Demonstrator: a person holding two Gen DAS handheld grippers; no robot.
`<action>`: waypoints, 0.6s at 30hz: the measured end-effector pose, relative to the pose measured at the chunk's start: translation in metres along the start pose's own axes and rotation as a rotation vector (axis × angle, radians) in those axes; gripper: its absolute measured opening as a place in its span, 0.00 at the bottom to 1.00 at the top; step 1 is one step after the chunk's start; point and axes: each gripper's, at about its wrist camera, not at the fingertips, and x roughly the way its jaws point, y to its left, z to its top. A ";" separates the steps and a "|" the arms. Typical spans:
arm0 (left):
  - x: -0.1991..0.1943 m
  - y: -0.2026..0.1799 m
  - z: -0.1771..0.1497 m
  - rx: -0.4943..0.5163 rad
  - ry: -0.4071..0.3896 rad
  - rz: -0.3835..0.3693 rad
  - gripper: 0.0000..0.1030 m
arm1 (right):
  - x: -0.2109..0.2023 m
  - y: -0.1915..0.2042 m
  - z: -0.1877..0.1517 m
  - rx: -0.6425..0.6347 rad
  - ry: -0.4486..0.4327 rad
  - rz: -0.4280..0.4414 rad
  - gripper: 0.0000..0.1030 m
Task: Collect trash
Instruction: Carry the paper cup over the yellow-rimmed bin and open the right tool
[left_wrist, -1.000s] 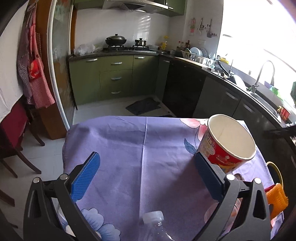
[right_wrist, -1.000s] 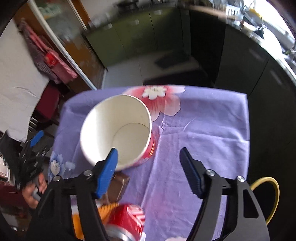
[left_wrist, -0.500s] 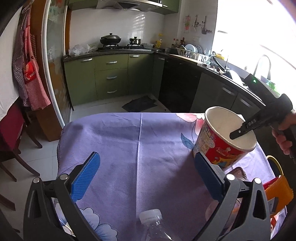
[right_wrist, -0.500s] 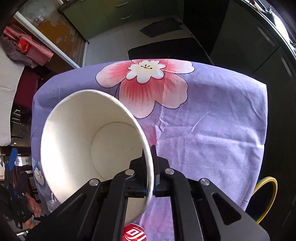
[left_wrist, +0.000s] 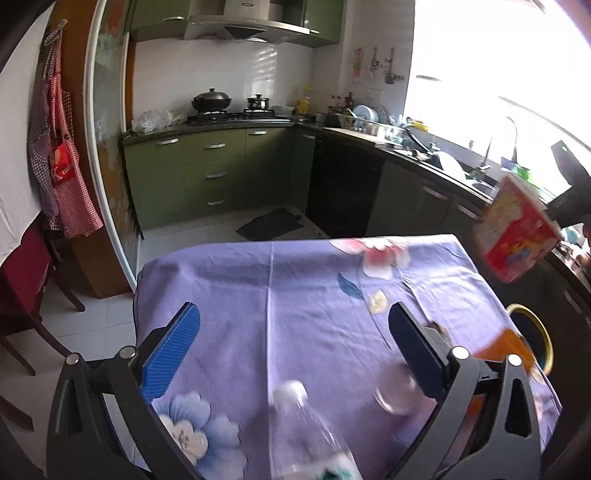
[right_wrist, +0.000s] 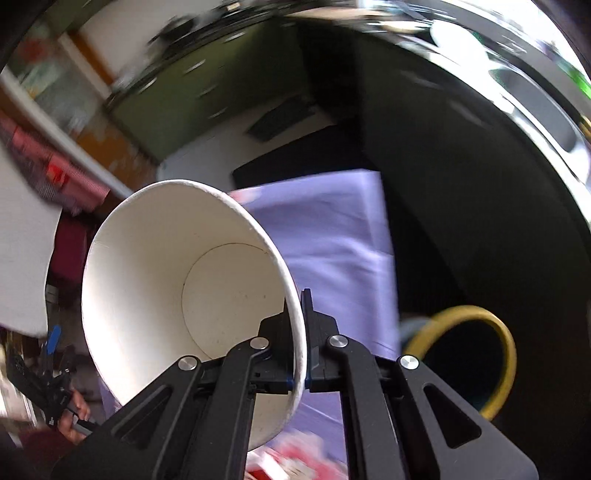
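My right gripper (right_wrist: 298, 306) is shut on the rim of a big paper noodle cup (right_wrist: 166, 280), white inside and empty, one finger inside and one outside. From the left wrist view the same red-printed cup (left_wrist: 517, 236) hangs tilted in the air off the table's right edge. A yellow-rimmed bin (right_wrist: 469, 354) stands on the floor beside the table, low and right of the cup. My left gripper (left_wrist: 291, 343) stands open above the purple flowered tablecloth (left_wrist: 295, 288), with a clear plastic bottle (left_wrist: 306, 435) lying just below it.
An orange wrapper (left_wrist: 506, 347) and a blurred clear item (left_wrist: 395, 395) lie by the right finger. The bin's yellow rim (left_wrist: 535, 332) shows past the table's right edge. Green kitchen cabinets and a dark counter with a sink run behind. A chair stands at far left.
My right gripper closed on the cup's rim, lifted it off the table and carried it right toward the bin. The left gripper rose a little and stayed open.
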 end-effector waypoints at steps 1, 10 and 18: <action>-0.007 -0.003 -0.004 0.010 0.005 -0.006 0.94 | -0.009 -0.023 -0.007 0.027 -0.009 -0.024 0.04; -0.036 -0.028 -0.030 0.028 0.061 -0.034 0.94 | 0.025 -0.230 -0.090 0.302 0.081 -0.162 0.04; -0.032 -0.054 -0.041 0.063 0.132 -0.019 0.94 | 0.125 -0.273 -0.105 0.354 0.182 -0.118 0.05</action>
